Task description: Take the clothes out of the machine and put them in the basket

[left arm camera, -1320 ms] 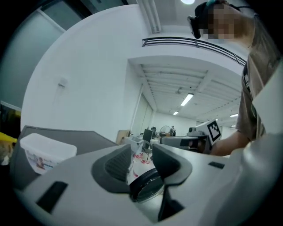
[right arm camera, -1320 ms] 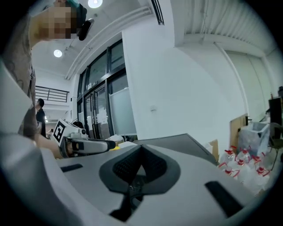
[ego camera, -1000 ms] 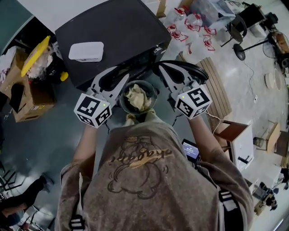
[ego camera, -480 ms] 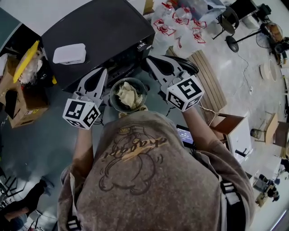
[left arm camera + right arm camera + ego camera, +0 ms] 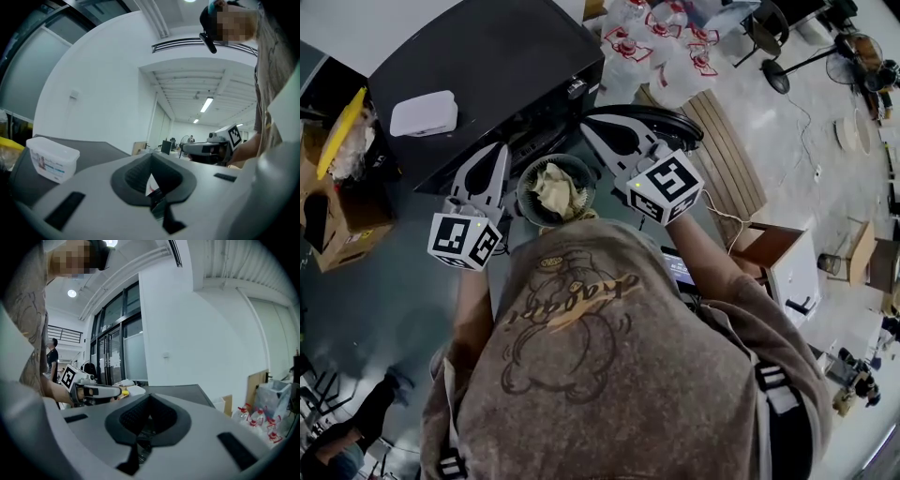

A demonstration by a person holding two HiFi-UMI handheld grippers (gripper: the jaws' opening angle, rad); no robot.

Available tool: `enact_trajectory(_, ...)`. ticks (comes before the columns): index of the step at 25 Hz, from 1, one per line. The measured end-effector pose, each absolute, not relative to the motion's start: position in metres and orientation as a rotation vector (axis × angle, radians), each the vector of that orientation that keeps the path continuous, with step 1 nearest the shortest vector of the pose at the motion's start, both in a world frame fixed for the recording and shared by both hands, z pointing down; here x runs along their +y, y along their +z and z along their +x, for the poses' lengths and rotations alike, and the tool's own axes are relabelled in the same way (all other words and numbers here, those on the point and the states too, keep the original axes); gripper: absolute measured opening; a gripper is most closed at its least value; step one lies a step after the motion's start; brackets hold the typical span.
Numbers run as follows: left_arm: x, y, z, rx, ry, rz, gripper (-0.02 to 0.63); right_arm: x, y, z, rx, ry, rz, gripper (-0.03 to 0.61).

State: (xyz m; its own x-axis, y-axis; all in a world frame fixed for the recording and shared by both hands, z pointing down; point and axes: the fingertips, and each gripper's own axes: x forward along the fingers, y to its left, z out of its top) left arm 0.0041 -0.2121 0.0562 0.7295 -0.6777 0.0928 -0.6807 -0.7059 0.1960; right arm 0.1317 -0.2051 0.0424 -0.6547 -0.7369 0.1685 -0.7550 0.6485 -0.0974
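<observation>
The left gripper (image 5: 499, 150) and right gripper (image 5: 587, 127), both closed and empty, flanked the round dark basket (image 5: 523, 187) of crumpled beige cloth (image 5: 553, 189); reaching the black machine (image 5: 487, 56) ahead would need jaws opened first.

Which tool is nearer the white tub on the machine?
The left tool: the white tub sits close beyond its tip on the dark machine, while the right tool is across the basket.

floor: smooth grey floor (image 5: 384, 309) | wall: plain white wall (image 5: 201, 333) | windows: tall dark-framed glass windows (image 5: 115, 343) | light: given by long ceiling lamps (image 5: 206, 104)
</observation>
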Motion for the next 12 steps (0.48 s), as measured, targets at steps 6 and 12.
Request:
enact_trajectory(6, -0.211, 0.078, 0.008, -1.102, 0.059, 2.698, 0.009, -0.205, 0.062, 0.127, -2.752, 0.273, 1.209, -0.003)
enact_trajectory(12, -0.212, 0.078, 0.005, -1.117, 0.075, 2.694, 0.009, -0.206, 0.064, 0.123, -2.76, 0.279, 1.199, -0.003)
